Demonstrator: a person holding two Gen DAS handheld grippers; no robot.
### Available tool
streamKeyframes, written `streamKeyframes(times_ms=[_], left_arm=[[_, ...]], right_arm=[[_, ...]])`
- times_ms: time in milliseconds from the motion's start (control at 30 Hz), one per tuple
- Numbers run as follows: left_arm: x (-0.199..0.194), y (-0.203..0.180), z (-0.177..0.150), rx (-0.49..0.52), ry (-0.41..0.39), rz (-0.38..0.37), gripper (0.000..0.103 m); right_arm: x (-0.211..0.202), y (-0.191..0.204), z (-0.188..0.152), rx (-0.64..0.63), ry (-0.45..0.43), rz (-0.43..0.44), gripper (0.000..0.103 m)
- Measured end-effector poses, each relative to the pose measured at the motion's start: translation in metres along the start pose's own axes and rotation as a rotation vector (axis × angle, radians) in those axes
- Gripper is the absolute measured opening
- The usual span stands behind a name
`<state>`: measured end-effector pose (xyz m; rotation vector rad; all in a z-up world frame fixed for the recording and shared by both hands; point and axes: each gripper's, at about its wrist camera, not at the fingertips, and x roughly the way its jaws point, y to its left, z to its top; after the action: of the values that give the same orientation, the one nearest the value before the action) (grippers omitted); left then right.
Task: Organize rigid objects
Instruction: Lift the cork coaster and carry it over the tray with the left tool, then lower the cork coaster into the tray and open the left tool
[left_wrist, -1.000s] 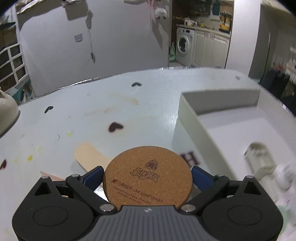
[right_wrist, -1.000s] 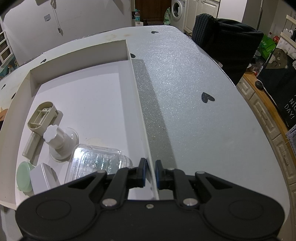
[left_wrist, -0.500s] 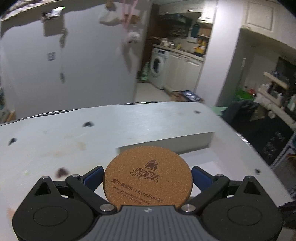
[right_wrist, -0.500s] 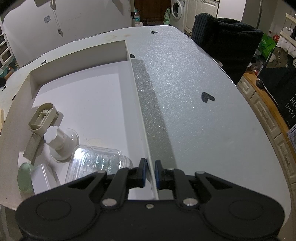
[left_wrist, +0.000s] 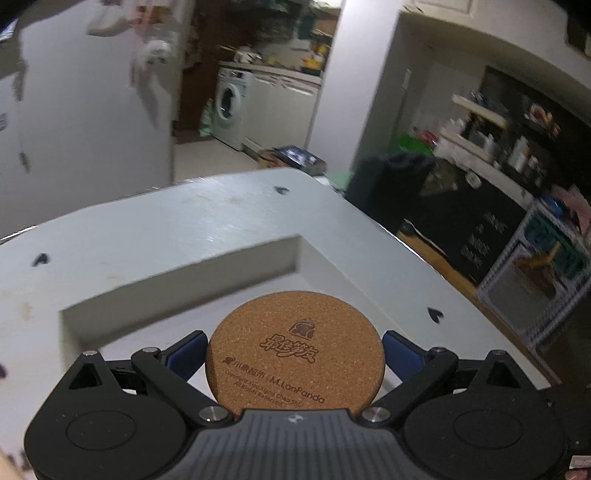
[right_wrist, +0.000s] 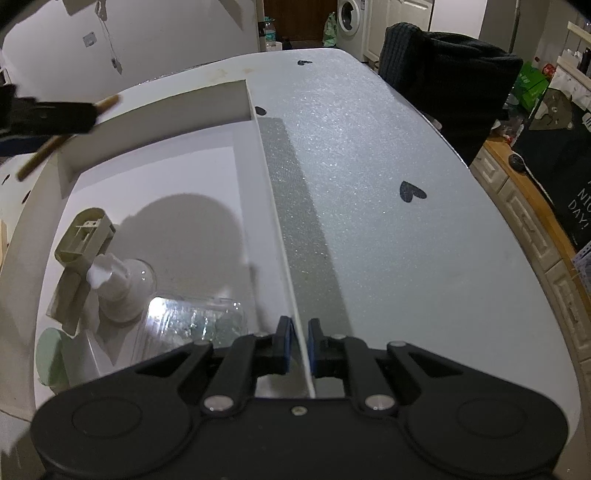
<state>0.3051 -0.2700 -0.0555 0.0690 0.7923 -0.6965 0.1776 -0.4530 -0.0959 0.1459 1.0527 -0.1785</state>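
A round cork coaster (left_wrist: 295, 350) with printed lettering lies flat between the blue pads of my left gripper (left_wrist: 293, 347), which is shut on it. It hangs over the near part of the open white box (left_wrist: 177, 280). In the right wrist view the coaster (right_wrist: 37, 158) shows edge-on at the upper left, over the box's far left corner, and casts a round shadow on the box floor. My right gripper (right_wrist: 297, 339) is shut on the thin right wall of the box (right_wrist: 280, 236).
Inside the box lie a beige plastic part (right_wrist: 83, 236), a white knob on a clear base (right_wrist: 118, 280), a clear plastic container (right_wrist: 192, 321) and a pale green disc (right_wrist: 50, 354). A dark chair (right_wrist: 443, 74) stands at the white table's (right_wrist: 406, 258) far right edge.
My left gripper has swung right and risen with the coaster, from the bare table to above the box. Its shadow now falls on the box floor. The right gripper has stayed put.
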Motion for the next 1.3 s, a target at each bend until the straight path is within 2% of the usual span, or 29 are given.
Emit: streamKeyframes(times_ms=[267, 400, 467, 500, 633, 667, 1067, 1300], left_arm=[[0.045, -0.019, -0.002, 0.044, 0.084, -0.049, 0.099], [0.062, -0.021, -0.002, 0.057, 0.119, -0.054, 0.099], [0.066, -0.021, -0.002, 0.073, 0.128, -0.053, 0.099], [0.069, -0.021, -0.002, 0.083, 0.131, -0.052, 0.099], [0.079, -0.022, -0.002, 0.108, 0.145, -0.050, 0.099], [0.080, -0.022, -0.002, 0.112, 0.147, -0.050, 0.099], [0.092, -0.029, -0.009, 0.159, 0.177, -0.084, 0.099], [0.096, -0.028, -0.012, 0.118, 0.204, -0.068, 0.103]], right_arm=[[-0.004, -0.002, 0.005, 0.016, 0.009, 0.004, 0.010], [0.000, -0.007, 0.006, 0.038, 0.040, 0.009, 0.024], [0.002, -0.007, 0.005, 0.045, 0.051, 0.018, 0.023], [0.002, -0.007, 0.004, 0.039, 0.048, 0.024, 0.018], [0.002, -0.004, 0.004, 0.037, 0.035, 0.013, 0.014], [0.002, -0.004, 0.004, 0.039, 0.033, 0.012, 0.010], [0.002, -0.006, 0.003, 0.075, 0.026, 0.020, 0.011], [0.003, -0.007, 0.003, 0.077, 0.029, 0.029, 0.010]])
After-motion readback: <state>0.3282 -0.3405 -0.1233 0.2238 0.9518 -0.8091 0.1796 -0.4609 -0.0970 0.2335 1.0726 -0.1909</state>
